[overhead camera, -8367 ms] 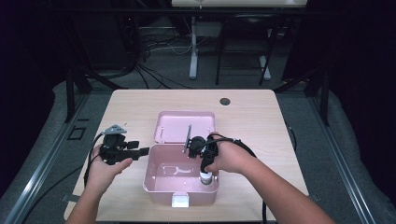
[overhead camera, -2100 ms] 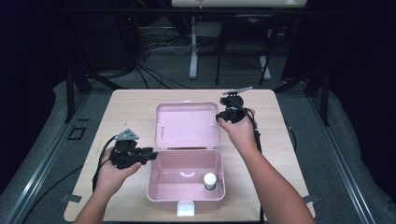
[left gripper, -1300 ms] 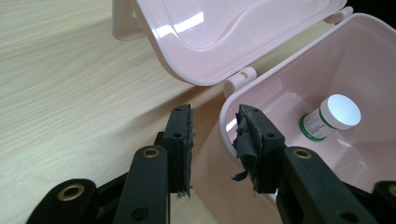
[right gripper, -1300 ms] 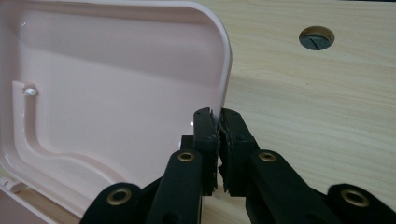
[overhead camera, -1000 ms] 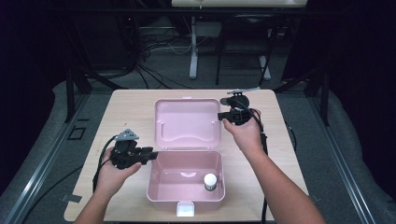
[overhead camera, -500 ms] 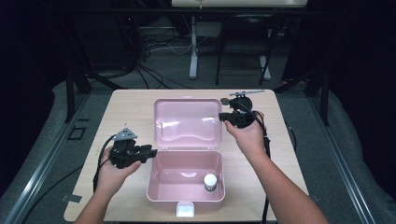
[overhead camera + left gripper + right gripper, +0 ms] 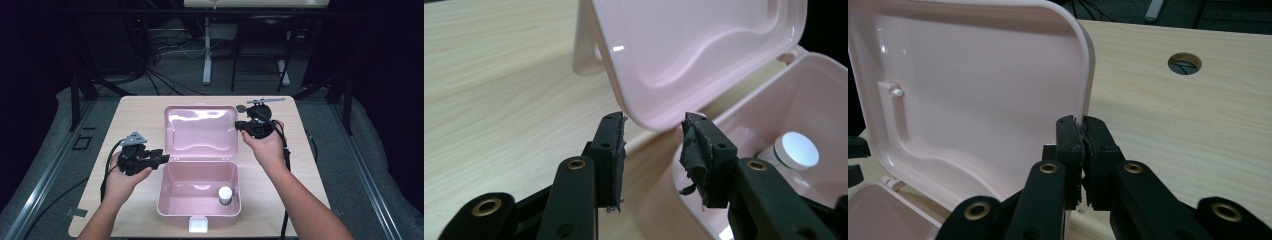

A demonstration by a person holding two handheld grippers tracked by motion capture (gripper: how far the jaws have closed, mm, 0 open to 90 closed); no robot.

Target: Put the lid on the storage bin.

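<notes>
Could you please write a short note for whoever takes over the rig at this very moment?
Right gripper: shut on the right edge of the lid, holding it up.
Left gripper: open beside the left wall of the pink box, nothing between its pads; its jaws have just been opening.
White-capped bottle stands inside the box, front right.
Done: bottle in the box.
Left, probably: swing the lid down and close the front latch.

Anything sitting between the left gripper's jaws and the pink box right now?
No. In the left gripper view the left gripper is open, jaws apart with only bare gap; the lid and box lie just beyond.
</notes>
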